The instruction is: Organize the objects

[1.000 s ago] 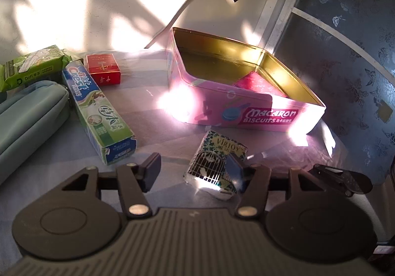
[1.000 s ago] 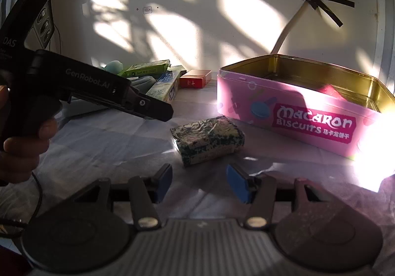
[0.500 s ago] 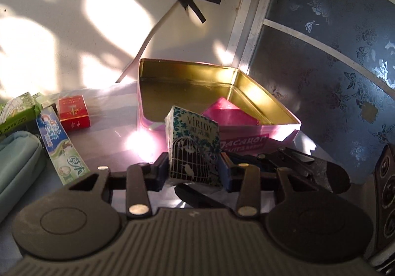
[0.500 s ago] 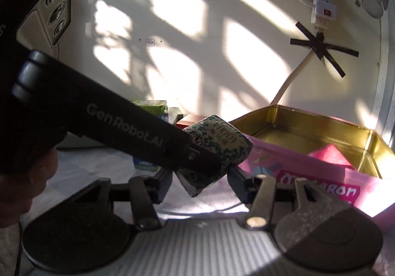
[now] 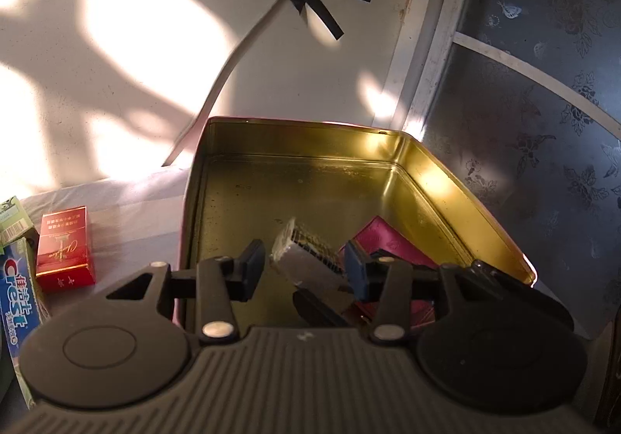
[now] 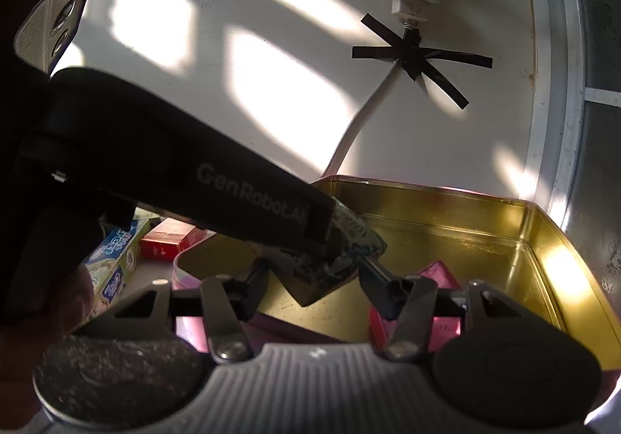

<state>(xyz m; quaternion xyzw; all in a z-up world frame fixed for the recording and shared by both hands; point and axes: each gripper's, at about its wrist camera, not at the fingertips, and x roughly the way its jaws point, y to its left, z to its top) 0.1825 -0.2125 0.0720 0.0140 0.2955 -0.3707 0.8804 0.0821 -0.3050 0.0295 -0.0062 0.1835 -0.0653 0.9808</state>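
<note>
A small floral-print box (image 5: 306, 259) hangs tilted and blurred over the open gold-lined biscuit tin (image 5: 427, 193). It sits between the fingers of my left gripper (image 5: 304, 269), whose jaws are opening; a gap shows beside the left pad. In the right wrist view the same box (image 6: 361, 236) is at the tip of the left gripper, above the tin (image 6: 446, 212). My right gripper (image 6: 316, 280) hovers at the tin's near edge. Its jaws are opening, with nothing between them. A pink packet (image 5: 384, 240) lies in the tin.
On the cloth left of the tin lie a red pack (image 5: 64, 247), a Crest toothpaste box (image 5: 17, 290) and a green pack (image 5: 11, 216). A wall with a taped cable rises behind. A person's hand (image 6: 39, 298) holds the left gripper.
The left gripper closed on the floral box on the cloth, lifted it and carried it over the tin; now its grip has loosened and the box tilts. The right gripper followed toward the tin.
</note>
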